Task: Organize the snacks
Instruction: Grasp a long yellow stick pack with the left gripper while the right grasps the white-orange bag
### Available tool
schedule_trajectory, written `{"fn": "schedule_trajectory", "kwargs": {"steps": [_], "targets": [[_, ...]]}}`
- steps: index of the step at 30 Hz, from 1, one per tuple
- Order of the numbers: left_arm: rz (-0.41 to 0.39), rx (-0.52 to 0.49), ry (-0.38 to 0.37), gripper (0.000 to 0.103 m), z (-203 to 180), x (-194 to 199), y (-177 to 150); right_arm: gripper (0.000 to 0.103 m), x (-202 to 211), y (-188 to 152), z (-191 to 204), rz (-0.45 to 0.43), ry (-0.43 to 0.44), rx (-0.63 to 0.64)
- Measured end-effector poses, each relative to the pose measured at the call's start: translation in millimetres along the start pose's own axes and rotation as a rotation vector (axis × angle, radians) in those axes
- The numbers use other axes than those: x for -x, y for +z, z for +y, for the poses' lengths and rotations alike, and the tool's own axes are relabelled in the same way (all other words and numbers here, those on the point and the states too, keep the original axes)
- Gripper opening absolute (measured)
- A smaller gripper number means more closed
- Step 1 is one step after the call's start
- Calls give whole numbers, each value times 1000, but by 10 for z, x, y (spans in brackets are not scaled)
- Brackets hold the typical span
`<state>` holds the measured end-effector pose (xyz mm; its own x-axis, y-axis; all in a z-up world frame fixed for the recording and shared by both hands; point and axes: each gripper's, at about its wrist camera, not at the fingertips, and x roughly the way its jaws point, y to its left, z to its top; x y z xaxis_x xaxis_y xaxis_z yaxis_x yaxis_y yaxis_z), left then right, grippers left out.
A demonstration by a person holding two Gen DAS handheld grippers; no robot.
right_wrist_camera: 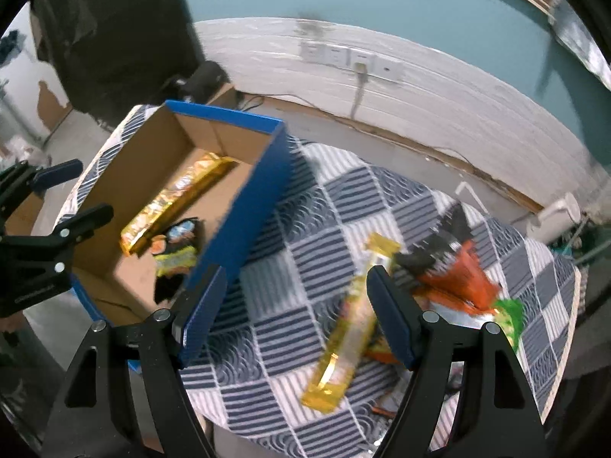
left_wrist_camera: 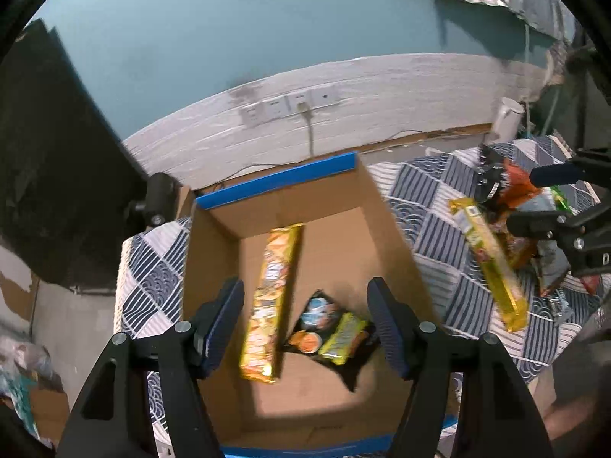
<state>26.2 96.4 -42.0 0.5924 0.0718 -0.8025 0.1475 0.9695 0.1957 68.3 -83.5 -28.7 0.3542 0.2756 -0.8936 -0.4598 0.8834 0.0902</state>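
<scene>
The left hand-held gripper (left_wrist_camera: 305, 324) hangs over the cardboard box (left_wrist_camera: 214, 259), jaws apart and empty; below it a long yellow snack pack (left_wrist_camera: 273, 301) and a black snack bag (left_wrist_camera: 332, 332) lie side by side on the box floor. The right hand-held gripper (right_wrist_camera: 296, 316), also spread and holding nothing, is above the checked cloth (right_wrist_camera: 305, 252) on the bench, with a second yellow pack (right_wrist_camera: 351, 324) between its fingers and an orange bag (right_wrist_camera: 462, 286) just beyond.
</scene>
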Motion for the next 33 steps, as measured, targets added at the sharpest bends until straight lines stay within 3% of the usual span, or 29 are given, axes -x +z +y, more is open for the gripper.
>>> {"fn": "schedule_trajectory", "kwargs": {"steps": [6, 17, 33], "targets": [[-4, -52, -23, 71, -348, 52, 84, 83, 196, -191, -376, -20, -36, -63], [11, -109, -65, 75, -869, 46, 160, 85, 375, -514, -924, -31, -87, -147], [93, -168, -130, 76, -1504, -271, 202, 86, -37, -893, -1326, 57, -116, -220]]}}
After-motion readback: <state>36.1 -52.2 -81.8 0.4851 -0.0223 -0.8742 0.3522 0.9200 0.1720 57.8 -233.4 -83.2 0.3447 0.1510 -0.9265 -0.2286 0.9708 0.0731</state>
